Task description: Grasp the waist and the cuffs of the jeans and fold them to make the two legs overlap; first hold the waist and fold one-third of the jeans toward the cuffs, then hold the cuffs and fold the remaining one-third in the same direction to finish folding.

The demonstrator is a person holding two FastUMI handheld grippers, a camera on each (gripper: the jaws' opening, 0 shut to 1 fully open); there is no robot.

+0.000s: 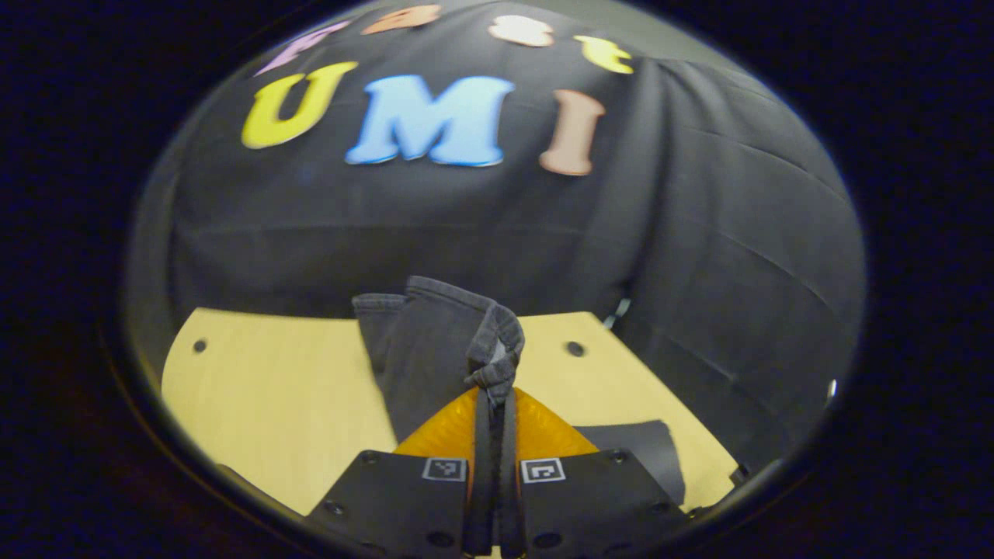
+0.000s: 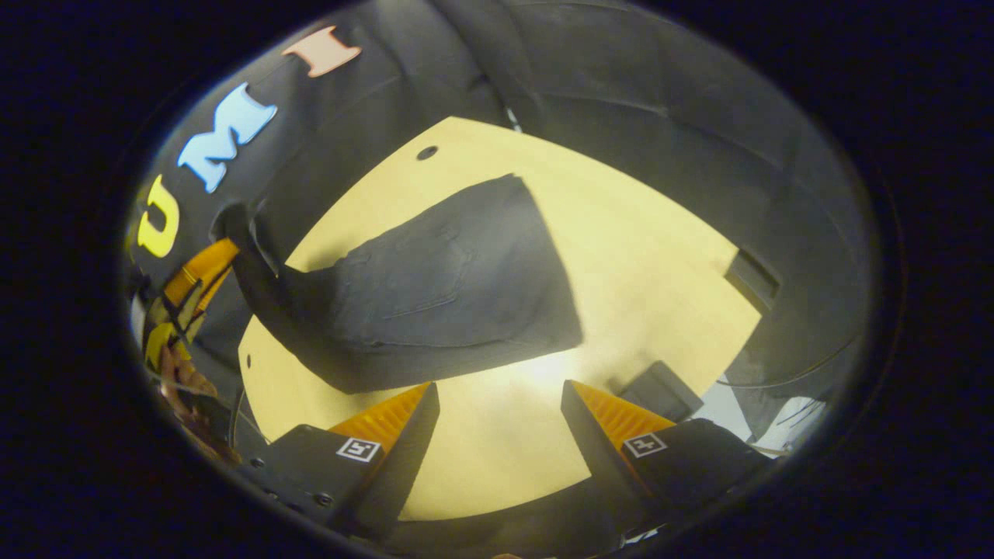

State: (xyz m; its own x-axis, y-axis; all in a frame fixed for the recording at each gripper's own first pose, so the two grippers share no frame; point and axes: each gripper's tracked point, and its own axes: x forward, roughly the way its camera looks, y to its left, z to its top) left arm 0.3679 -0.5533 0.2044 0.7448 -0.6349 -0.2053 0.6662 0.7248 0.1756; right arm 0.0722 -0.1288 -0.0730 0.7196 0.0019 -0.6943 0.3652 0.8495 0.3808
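dim booth, warm light on the table, strong fisheye bend

in the right gripper view a pale glare patch sits on the table [image 2: 536, 373] just below the jeans [image 2: 435, 287], whose dark cloth shows little detail. in the left gripper view the table [image 1: 264, 388] is evenly lit and the jeans [image 1: 435, 349] are slightly soft. straight table edges curve toward the rim, where both views darken.

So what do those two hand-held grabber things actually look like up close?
Each is a two-finger tool. The left gripper has dark, flat finger bases with round screw heads, each bearing a small square black-and-white marker, and ribbed wedge-shaped fingers narrowing to the tips. The right gripper shows the same build: dark bases, one square marker on each, ribbed wedge fingers.
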